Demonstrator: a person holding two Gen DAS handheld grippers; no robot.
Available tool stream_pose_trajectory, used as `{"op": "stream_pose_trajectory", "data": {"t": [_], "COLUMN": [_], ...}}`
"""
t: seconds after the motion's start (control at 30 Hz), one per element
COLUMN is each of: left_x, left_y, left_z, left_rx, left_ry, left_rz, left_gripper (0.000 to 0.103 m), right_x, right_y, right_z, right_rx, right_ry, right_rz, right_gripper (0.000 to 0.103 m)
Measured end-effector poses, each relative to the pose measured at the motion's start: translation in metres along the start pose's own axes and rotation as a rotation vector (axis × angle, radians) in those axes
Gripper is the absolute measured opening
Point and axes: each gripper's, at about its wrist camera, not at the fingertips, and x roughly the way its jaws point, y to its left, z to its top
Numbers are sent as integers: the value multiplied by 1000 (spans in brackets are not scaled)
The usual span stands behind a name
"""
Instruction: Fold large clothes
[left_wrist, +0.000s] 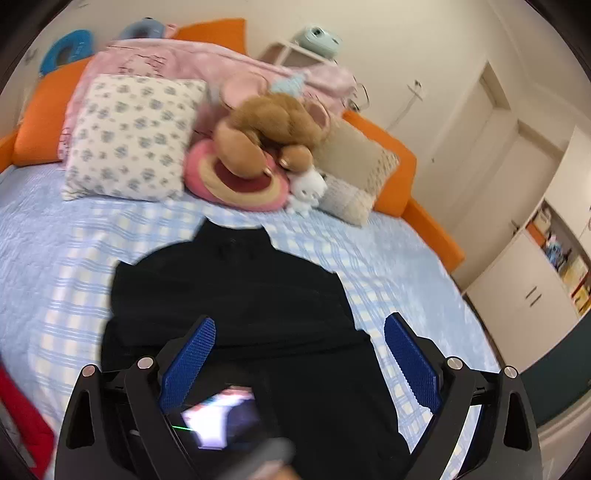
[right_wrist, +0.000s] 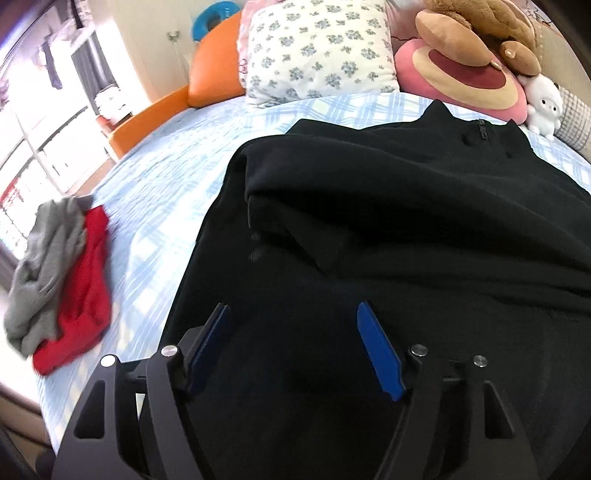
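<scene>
The black zip-neck top (right_wrist: 388, 229) lies collar-up on the checked blue bedspread (right_wrist: 155, 192), a sleeve folded across its chest. Left of it sit grey and red clothes (right_wrist: 59, 277). Both the left gripper (left_wrist: 299, 334) and right gripper (right_wrist: 293, 321) hover over it, spread wide, empty. Beyond it, pillows (right_wrist: 317, 51).

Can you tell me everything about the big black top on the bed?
The black fleece top looks soft and thick, with a stand-up collar and a short zip at the neck. It lies flat on the blue checked bedspread, collar toward the pillows. One side, seemingly a sleeve, is already folded in across the body, leaving a thick ridge of cloth. Both grippers hover open above its lower part, and nothing is pinching it. The red and grey clothes lie apart from it.
</scene>
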Motion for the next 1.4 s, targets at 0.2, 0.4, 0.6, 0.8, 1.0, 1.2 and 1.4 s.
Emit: {"op": "stream_pose_trajectory", "data": {"t": [0.2, 0.4, 0.6, 0.8, 1.0, 1.2, 1.4], "left_x": [-27, 34, 111, 156, 161, 152, 112], "left_y": [56, 102, 138, 179, 228, 228, 204], "left_z": [11, -4, -15, -36, -97, -120, -93], "left_rx": [0, 23, -84, -87, -192, -166, -139], "left_ry": [-50, -18, 32, 169, 271, 222, 93], "left_rz": [93, 174, 138, 272, 263, 290, 327], "left_gripper": [98, 98, 98, 98, 98, 98, 98], "right_x": [-68, -141, -179, -173, -159, -131, -114], "right_y": [-82, -153, -202, -232, -266, -277, -287], "right_z": [-21, -14, 11, 16, 15, 13, 10], "right_rx": [9, 72, 161, 190, 308, 393, 424], "right_ry": [-39, -170, -256, -232, -228, -214, -178], "right_rz": [-137, -288, -352, -377, -366, -317, -357], "right_gripper": [70, 70, 52, 50, 50, 45, 44]}}
